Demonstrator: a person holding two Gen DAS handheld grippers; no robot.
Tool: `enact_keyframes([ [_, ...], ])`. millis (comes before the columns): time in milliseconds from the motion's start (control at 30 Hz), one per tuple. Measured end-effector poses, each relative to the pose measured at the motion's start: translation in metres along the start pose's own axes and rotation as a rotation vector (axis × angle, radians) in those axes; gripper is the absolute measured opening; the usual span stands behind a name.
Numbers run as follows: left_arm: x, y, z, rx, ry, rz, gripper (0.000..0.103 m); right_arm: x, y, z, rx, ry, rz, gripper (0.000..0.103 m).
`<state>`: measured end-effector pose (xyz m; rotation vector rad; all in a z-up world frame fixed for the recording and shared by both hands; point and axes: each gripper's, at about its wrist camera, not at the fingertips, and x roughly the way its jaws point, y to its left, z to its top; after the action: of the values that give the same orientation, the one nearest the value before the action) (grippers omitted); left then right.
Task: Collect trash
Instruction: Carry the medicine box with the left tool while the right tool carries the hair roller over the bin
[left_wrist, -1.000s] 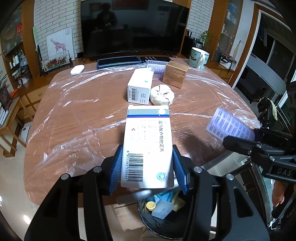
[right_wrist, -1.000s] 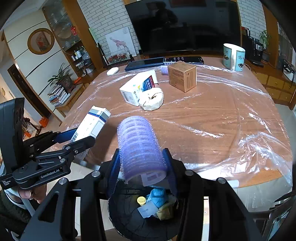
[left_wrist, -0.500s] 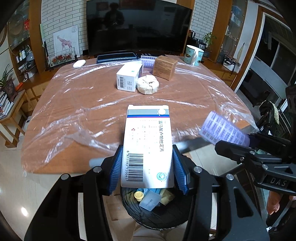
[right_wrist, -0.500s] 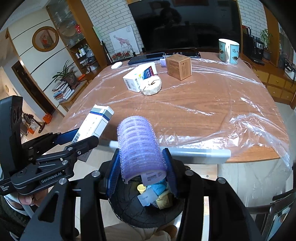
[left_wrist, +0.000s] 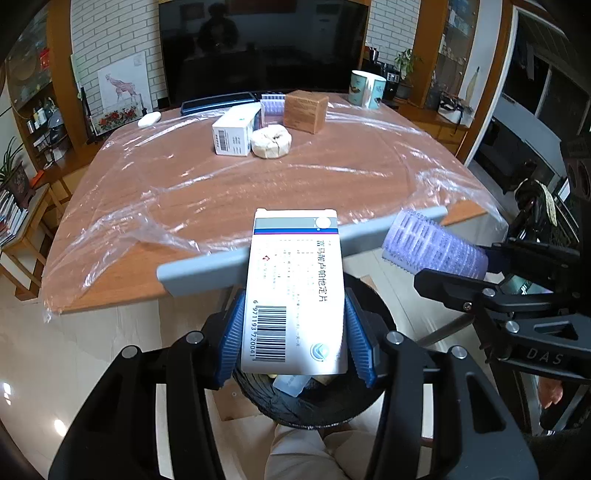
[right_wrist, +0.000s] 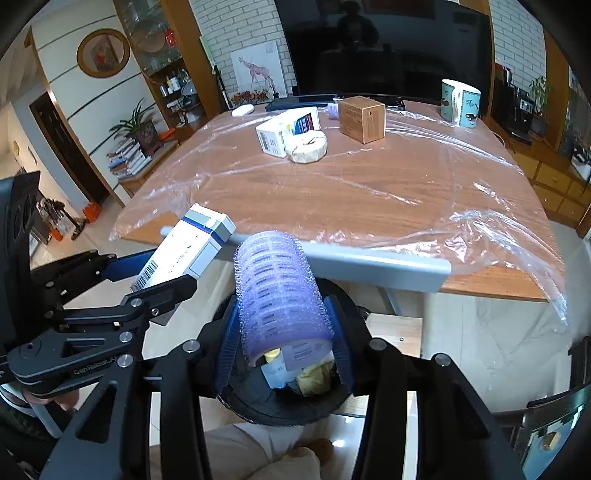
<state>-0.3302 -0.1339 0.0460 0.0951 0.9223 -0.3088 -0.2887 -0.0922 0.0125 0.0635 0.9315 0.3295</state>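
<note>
Currently, a white medicine box (left_wrist: 295, 295) with a barcode is gripped between the blue pads of the left gripper (left_wrist: 295, 339), its jaws closed on the two long sides of the box. The box is held above a black trash bin (left_wrist: 317, 402), which is seen at 6 o'clock in the left wrist view, below the near edge of the table (left_wrist: 229, 177). A purple hair roller (right_wrist: 282, 295) is clamped in the right gripper (right_wrist: 282, 339), the jaws closed on its sides, and it is also held over the bin, where a few pieces of trash are already lying. In the left wrist view the roller is seen at 3 o'clock of the box, apart from it.

On the table, which is covered with clear plastic film (right_wrist: 480, 221), a second white box (left_wrist: 234, 134), a round paper-wrapped bundle (left_wrist: 271, 141) touching it, and a brown carton (left_wrist: 306, 110) are grouped at 12 o'clock, well apart from both grippers. A mug (left_wrist: 366, 89) is placed near the far right corner, at about 1 o'clock.
</note>
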Motion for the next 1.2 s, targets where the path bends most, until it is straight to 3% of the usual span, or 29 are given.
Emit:
enact_keyframes([
  [600, 0.011, -0.011, -0.029, 0.033, 0.071, 0.014, 0.052, 0.009, -0.012, -0.038, 0.022, 0.060, -0.010, 0.045],
  [1200, 0.040, -0.009, -0.052, 0.053, 0.176, 0.037, 0.052, 0.033, -0.015, -0.054, 0.016, 0.134, -0.030, 0.045],
])
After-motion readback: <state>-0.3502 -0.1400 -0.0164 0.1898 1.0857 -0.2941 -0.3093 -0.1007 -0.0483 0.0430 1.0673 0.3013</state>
